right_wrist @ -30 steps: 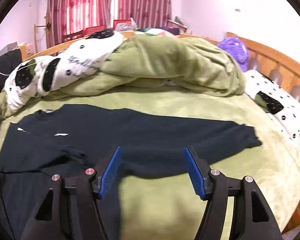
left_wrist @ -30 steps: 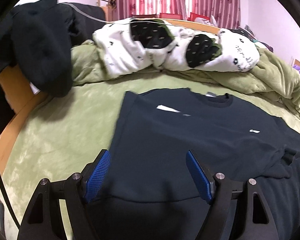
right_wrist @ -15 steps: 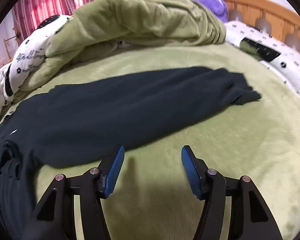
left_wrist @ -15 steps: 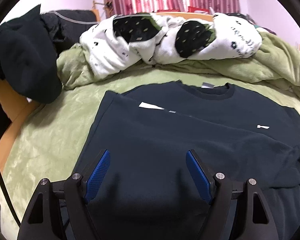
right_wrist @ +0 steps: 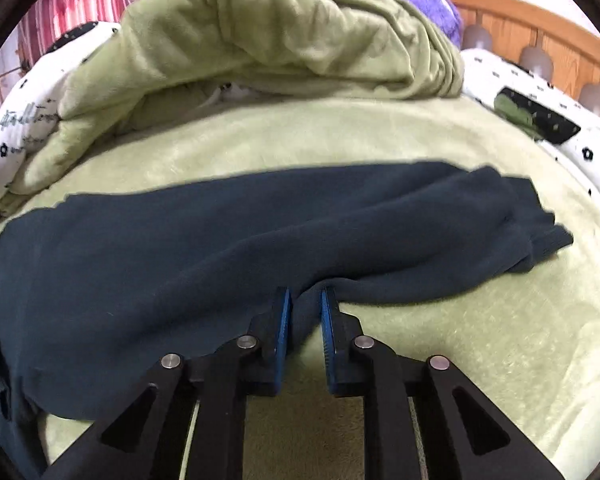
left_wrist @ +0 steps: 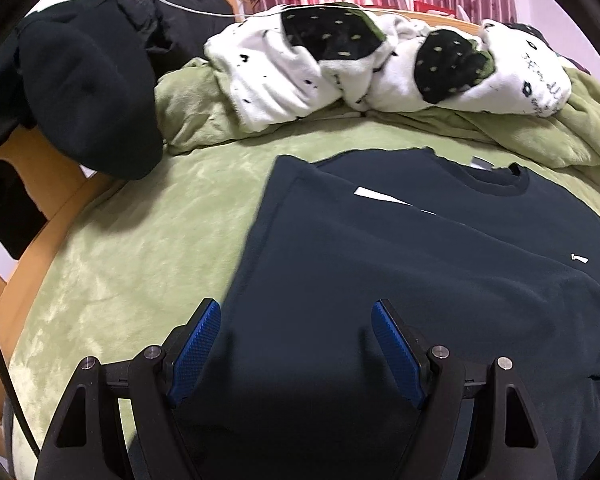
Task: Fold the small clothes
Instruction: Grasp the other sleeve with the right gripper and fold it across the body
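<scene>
A: Navy sweatshirt [left_wrist: 440,280] lies flat on the green bedspread [left_wrist: 132,264], collar toward the heaped bedding at the far side. Starting at the left: left gripper [left_wrist: 296,344] hovers w/ jaws wide apart, nothing between the pads, body of the shirt right under it, shirt's left edge just inside the left pad.

B: And further right?

A: Sleeve [right_wrist: 380,232] runs out sideways from the body, long axis left-to-right across the bed, cuff [right_wrist: 548,240] at the far right end. Right gripper [right_wrist: 304,316] sits at the sleeve's near edge, roughly mid-length, jaws closing, a pinched ridge of navy fabric betw. the blue pads.

B: So which hand does the fold?

A: Right one, I'd say. It's the one on the sleeve. Sleeve points away from the body toward the right, so prob. the move is to carry it back leftward over the chest. Left gripper's nearer the body, could pin it, but grips nothing atm.

B: Risk?

A: Mid-sleeve pinch means the cuff end may trail or flop.
</scene>
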Demonstrator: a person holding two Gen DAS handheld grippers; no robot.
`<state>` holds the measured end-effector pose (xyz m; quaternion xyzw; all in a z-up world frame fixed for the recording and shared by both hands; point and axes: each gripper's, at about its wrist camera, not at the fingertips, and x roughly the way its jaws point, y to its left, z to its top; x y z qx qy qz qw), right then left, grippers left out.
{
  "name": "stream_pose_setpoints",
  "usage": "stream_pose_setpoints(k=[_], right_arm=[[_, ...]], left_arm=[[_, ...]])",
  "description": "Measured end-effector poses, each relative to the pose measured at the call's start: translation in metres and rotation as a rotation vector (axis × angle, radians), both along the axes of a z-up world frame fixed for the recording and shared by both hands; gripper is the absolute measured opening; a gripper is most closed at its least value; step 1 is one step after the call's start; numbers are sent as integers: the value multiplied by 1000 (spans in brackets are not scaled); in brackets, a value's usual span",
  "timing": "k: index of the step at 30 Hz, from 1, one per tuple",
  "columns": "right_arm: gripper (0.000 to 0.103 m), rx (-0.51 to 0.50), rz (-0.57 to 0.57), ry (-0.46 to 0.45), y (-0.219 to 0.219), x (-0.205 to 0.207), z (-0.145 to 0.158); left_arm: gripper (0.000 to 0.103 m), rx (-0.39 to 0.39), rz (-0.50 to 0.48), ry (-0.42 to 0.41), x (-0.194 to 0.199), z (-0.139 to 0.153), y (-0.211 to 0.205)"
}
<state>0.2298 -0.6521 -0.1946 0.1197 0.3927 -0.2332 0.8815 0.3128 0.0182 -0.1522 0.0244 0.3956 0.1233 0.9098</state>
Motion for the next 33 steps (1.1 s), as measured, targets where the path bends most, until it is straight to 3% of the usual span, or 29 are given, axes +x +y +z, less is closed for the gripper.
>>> stream_pose_setpoints(k=[4,8,11,16,20,23,29,33], right_arm=[[12,-91,29,-43,29,-5,37],[12,-96,83,-122,65,-9,85],[11,-91,139,-186,109,-9,120],[11,-84,253,-241,197,-3,153],[11,-68,341,-245,268,3,152],[12,-81,387,-209,320,16,137],[12,-27,432,-134,378,39,92],[14,-20,441,-83,392,46,59]], left_arm=[[77,27,4,-21,-9,17,17],[77,37,9,-26,-17,33,40],[77,-18,24,-34,-23,43,60],[77,-83,35,-26,-25,40,82],[77,-132,15,-12,-22,29,89],[77,-101,-9,-1,-20,19,86],[77,-124,-37,17,-19,7,87],[77,-165,-41,35,-16,2,90]])
